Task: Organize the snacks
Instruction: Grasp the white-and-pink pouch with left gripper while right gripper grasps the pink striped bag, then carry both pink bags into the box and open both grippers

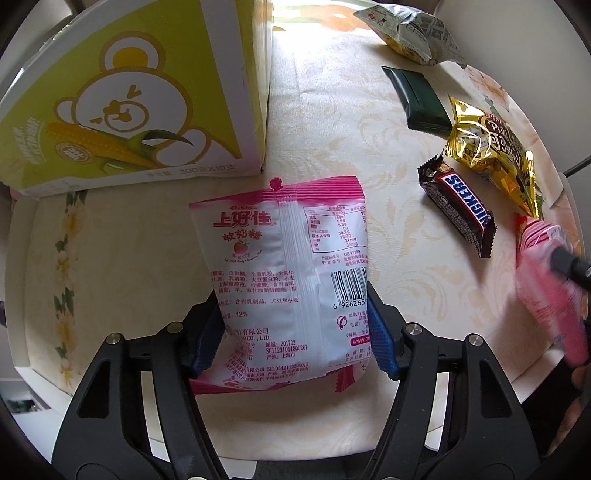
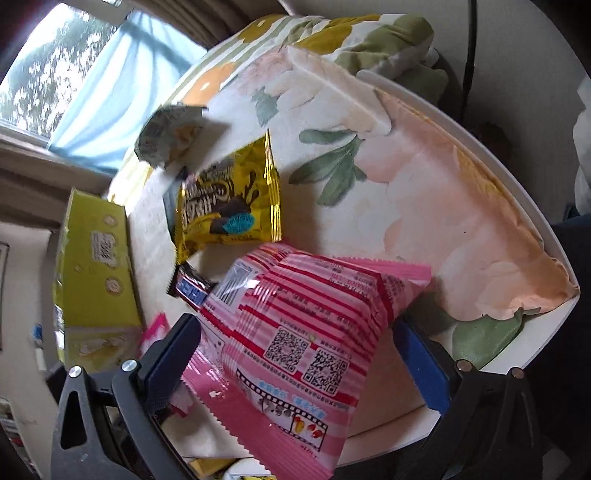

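My left gripper (image 1: pixel 295 325) is shut on a white and pink candy bag (image 1: pixel 284 266), held just in front of the yellow-green bear box (image 1: pixel 122 96). My right gripper (image 2: pixel 295 354) is shut on a pink striped snack bag (image 2: pixel 303 332), lifted above the table; the same bag shows blurred at the right edge of the left wrist view (image 1: pixel 546 284). On the tablecloth lie a Snickers bar (image 1: pixel 458 206), a gold snack bag (image 1: pixel 491 147), a dark green packet (image 1: pixel 417 99) and a grey-yellow bag (image 1: pixel 410 33).
The table (image 2: pixel 546 332) has a white rim and a floral cloth. The box stands at the left (image 2: pixel 92 266). A window with a blue curtain (image 2: pixel 110 85) lies beyond. A black cable (image 2: pixel 469 55) hangs at the far right.
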The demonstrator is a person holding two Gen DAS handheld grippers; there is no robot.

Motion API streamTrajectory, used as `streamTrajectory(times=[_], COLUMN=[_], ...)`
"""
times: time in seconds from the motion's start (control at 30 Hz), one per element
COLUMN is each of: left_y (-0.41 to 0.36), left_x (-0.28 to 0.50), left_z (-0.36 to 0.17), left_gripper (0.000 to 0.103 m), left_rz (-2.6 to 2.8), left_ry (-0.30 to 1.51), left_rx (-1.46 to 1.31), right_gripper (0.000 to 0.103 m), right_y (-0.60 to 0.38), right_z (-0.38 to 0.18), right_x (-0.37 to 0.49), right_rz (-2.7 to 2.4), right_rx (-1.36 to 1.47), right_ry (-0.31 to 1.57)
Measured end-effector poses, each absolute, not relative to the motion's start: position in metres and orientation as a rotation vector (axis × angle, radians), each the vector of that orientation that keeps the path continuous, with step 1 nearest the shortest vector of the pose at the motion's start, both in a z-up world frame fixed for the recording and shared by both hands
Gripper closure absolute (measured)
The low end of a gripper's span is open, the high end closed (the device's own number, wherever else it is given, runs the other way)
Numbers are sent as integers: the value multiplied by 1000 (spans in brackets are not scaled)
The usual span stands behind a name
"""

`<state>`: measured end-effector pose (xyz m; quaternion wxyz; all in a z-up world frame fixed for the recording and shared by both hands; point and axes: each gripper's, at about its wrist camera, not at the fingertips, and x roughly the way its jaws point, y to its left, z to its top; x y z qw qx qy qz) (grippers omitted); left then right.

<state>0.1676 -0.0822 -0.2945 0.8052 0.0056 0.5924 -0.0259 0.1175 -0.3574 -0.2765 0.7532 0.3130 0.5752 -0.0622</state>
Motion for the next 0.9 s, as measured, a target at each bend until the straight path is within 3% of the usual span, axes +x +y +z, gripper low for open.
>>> streamTrajectory(times=[0.1, 0.23, 0.33, 0.37, 0.6, 0.9], left_y=[-82, -81, -82, -82, -82, -82], left_x=[168, 167, 166, 166, 165, 156], left_z=[-294, -294, -294, -294, -294, -287], left_gripper=[39, 39, 39, 39, 39, 48], left_rz=[-56, -63, -65, -65, -69, -71], left_ry=[1270, 1272, 1271, 1271, 1275, 1275], left_rx=[12, 13, 18, 17, 15, -10], right_gripper=[0, 2, 12, 34, 40, 41], right_y=[-342, -341, -344, -344, -342, -342], right_z=[-283, -279, -277, -274, -268, -258], right_x=[122, 114, 109, 108, 108, 101], right_rz=[-143, -134, -142, -114, -59, -21], right_rx=[553, 529, 501, 499, 458, 451], right_ry=[1327, 1266, 1246, 1227, 1188, 1141])
